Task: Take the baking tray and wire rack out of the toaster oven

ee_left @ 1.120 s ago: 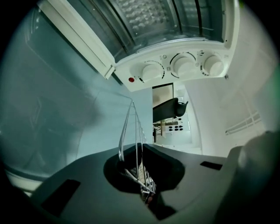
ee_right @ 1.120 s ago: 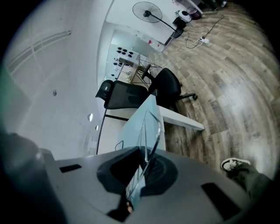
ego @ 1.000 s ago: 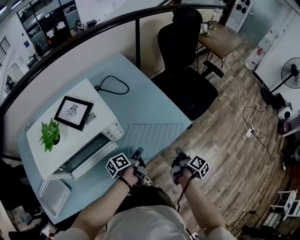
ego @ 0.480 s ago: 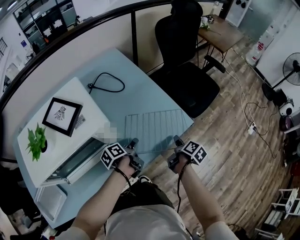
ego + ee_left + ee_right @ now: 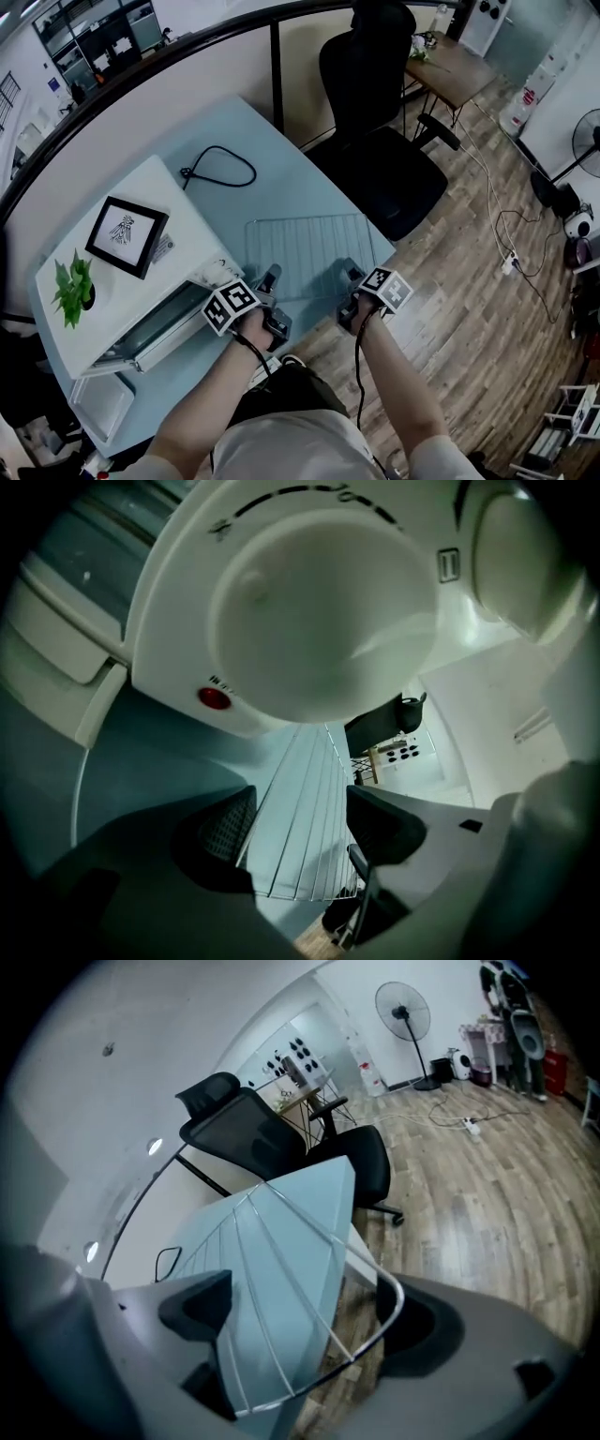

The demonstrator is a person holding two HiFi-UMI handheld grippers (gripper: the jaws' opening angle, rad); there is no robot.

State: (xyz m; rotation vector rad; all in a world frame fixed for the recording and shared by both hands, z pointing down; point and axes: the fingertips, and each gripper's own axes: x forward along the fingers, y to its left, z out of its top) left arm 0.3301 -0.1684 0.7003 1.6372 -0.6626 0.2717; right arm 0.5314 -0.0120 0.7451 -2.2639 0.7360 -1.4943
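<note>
Wire rack (image 5: 309, 255) flat on table (image 5: 281, 178)

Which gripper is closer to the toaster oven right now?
Left. The left gripper is by the front corner of the toaster oven; the right gripper is farther off, at the near right corner of the wire rack. Both jaws have just been opening, rack edge between them.

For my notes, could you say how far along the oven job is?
Done: the rack lies on the table; a tray sits by the oven. In hand: left tool and right tool have just been opening around the rack's near edge. Left: withdrawing them.
</note>
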